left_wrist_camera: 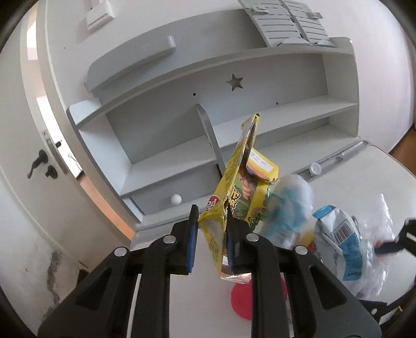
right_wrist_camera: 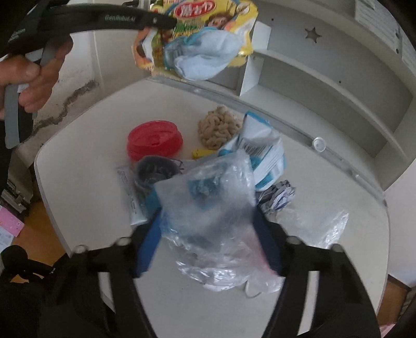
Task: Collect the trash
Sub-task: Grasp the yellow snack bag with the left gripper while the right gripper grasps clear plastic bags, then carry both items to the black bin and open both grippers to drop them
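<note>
My left gripper (left_wrist_camera: 210, 239) is shut on a torn yellow snack box (left_wrist_camera: 241, 187) and holds it up above the white table (right_wrist_camera: 78, 161). A light blue cloth (right_wrist_camera: 205, 59) bulges out of that box (right_wrist_camera: 241, 15). In the right wrist view the left gripper (right_wrist_camera: 166, 24) comes in from the top left, held by a person's hand (right_wrist_camera: 31, 75). My right gripper (right_wrist_camera: 208, 241) points down at the trash pile. A crumpled clear plastic bag (right_wrist_camera: 208, 202) fills the gap between its blue pads (right_wrist_camera: 148, 247) and touches both; the picture is blurred. In the left wrist view the right gripper (left_wrist_camera: 390, 247) shows at the far right.
On the table lie a red ring-shaped lid (right_wrist_camera: 153, 140), a beige knotted bundle (right_wrist_camera: 218, 127), a white and blue pouch (right_wrist_camera: 262, 150), a dark grey cup (right_wrist_camera: 156, 171), a crumpled wrapper (right_wrist_camera: 278, 195) and another clear bag (right_wrist_camera: 319, 226). A grey shelf unit (left_wrist_camera: 182, 124) stands behind.
</note>
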{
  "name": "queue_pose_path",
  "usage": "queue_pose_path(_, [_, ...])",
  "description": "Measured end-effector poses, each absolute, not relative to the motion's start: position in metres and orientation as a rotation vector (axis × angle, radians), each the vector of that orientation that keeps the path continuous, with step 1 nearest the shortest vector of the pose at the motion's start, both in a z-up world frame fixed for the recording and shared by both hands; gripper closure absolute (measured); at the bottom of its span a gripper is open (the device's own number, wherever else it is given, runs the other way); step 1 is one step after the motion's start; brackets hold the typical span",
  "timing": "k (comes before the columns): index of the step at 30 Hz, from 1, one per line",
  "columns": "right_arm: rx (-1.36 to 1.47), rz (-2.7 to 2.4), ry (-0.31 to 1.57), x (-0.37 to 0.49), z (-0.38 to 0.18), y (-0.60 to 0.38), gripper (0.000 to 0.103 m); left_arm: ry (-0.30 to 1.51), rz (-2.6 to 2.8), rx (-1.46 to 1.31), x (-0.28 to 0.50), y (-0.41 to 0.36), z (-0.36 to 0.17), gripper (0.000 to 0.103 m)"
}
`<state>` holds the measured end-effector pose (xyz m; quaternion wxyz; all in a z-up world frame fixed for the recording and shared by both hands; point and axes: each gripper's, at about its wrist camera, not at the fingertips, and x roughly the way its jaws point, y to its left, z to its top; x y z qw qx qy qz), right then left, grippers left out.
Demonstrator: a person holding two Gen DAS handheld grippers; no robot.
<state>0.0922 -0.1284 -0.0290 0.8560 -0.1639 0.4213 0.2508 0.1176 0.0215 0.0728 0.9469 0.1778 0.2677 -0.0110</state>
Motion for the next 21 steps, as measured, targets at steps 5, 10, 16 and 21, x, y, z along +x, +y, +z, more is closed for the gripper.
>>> queue_pose_path(5, [-0.247,0.514,0.870,0.098,-0.015,-0.144,0.093,0.548,-0.002,0.334,0.128,0.025,0.075,0.085])
queue_pose_path(10, [-0.081,0.530,0.793,0.104,0.020,-0.171,0.095,0.552,-0.004,0.310,0.128,0.023,0.078,0.085])
queue_pose_path(16, [0.186,0.606,0.716,0.106,0.055,-0.228,0.095,0.561,-0.076,0.245,0.105,0.009,0.090,0.085])
queue_pose_path(21, [0.385,0.664,0.693,0.091,0.067,-0.294,0.095,0.555,-0.187,0.228,0.073,-0.036,0.089,0.085])
